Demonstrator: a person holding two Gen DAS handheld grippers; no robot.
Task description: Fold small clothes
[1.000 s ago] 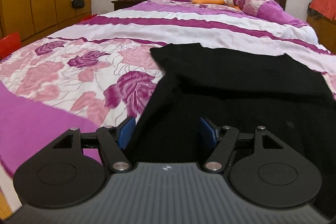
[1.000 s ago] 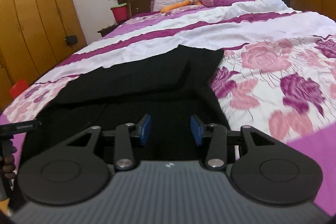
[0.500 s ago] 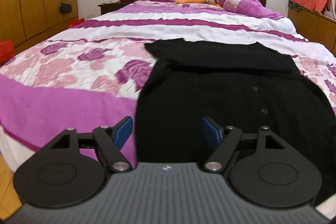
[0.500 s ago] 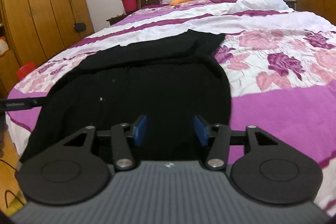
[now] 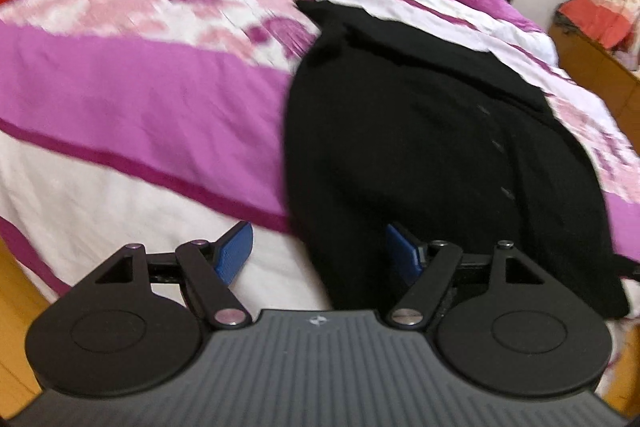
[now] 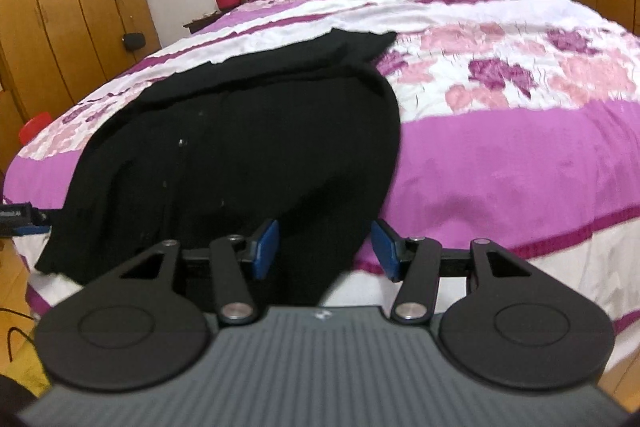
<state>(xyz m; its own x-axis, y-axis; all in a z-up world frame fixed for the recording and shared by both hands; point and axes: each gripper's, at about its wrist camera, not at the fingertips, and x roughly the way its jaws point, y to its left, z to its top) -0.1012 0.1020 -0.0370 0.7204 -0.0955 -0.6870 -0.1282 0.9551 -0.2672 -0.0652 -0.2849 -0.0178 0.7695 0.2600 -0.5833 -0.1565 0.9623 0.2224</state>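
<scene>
Black garment (image 5: 420,147) lies spread at foot of bed (image 5: 140,87), hem over the edge. Left claw (image 5: 320,253) wide open, right claw (image 6: 326,249) approx. half open, both just widened – gripping nothing, cloth edge between pads.

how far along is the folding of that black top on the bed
Early. Done: the black garment lies spread on the floral bedspread, its far edge apparently folded over once. In hand: nothing; the left gripper and right gripper are both open near its hem at the foot of the bed, pads not pressing cloth. Left: grasp the hem and fold the body into a compact stack.
</scene>
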